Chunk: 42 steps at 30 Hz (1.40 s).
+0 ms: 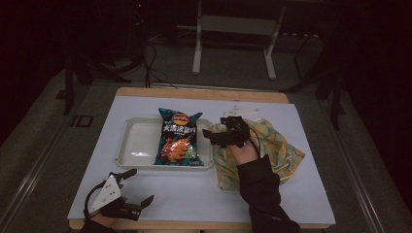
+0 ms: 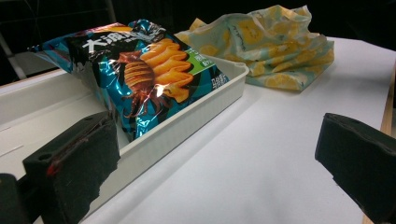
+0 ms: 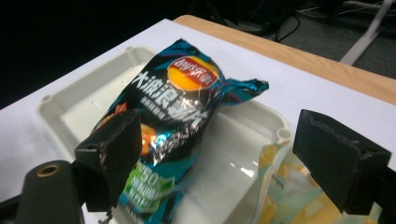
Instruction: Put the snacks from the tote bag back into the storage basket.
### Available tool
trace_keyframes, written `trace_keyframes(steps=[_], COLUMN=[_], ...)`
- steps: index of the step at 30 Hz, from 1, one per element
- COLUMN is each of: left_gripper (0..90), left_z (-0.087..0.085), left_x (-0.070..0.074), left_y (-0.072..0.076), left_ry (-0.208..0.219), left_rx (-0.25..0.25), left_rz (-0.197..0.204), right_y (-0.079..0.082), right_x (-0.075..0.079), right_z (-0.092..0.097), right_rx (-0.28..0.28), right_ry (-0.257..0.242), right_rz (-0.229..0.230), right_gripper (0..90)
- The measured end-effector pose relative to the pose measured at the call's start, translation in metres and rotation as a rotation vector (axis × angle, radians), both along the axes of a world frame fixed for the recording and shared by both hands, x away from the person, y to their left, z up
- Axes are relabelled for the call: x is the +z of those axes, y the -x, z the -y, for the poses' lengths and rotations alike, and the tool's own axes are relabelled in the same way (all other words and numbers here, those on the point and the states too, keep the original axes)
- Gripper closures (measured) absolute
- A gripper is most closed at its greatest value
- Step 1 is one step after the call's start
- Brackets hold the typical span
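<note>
I see both grippers agape: left gripper (image 1: 137, 189) near the table's (image 1: 291, 194) front edge (bare room ahead), right gripper (image 1: 210, 134) over tray (image 1: 136, 141) rim beside chips (image 1: 178, 138) and cloth (image 1: 277, 145).

A dim lab: white-topped table (image 1: 291, 194), floor cables (image 1: 150, 68), metal stand legs (image 1: 197, 53).

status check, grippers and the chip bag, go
Both grippers open, empty: left gripper low near the table edge, right gripper over the cloth. Chip bag lies in the white tray. Nothing blocking it.
</note>
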State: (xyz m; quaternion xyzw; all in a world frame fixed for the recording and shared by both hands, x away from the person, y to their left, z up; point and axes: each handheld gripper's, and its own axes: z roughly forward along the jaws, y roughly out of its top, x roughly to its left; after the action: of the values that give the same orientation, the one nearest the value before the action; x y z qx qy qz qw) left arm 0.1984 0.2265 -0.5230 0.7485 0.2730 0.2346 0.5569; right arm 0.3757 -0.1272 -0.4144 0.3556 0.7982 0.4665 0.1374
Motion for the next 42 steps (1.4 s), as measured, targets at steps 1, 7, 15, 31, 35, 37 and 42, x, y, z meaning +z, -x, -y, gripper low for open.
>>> trace_keyframes(steps=[1,7,15,31,35,37,42], left_gripper=[0.0,0.0,0.0,0.0,0.0,0.0,0.0], left_z=[0.000,0.000,0.000,0.000,0.001,0.001,0.001], left_x=[0.000,0.000,0.000,0.000,0.000,0.000,0.000], left_y=[0.000,0.000,0.000,0.001,0.000,0.001,0.001], left_ry=[0.000,0.000,0.001,-0.002,-0.004,-0.004,-0.004], left_rx=[-0.001,0.000,0.000,0.000,0.000,-0.001,0.001], left_rz=[-0.001,-0.001,0.000,0.002,0.000,-0.001,-0.001], right_y=[0.003,0.015,0.026,0.058,0.068,0.070,0.078], right_x=[0.001,0.002,-0.002,-0.011,-0.015,-0.017,-0.026], right_z=[0.003,0.021,0.044,0.093,0.108,0.111,0.128], right_rx=[0.003,0.023,0.027,0.021,0.015,0.015,0.000], right_ry=[0.006,0.024,0.004,0.022,0.031,0.024,0.010], right_rz=[0.009,0.052,0.061,0.120,0.136,0.137,0.138], right_gripper=[15.5,15.5,15.6,15.6,15.6,15.6,15.6])
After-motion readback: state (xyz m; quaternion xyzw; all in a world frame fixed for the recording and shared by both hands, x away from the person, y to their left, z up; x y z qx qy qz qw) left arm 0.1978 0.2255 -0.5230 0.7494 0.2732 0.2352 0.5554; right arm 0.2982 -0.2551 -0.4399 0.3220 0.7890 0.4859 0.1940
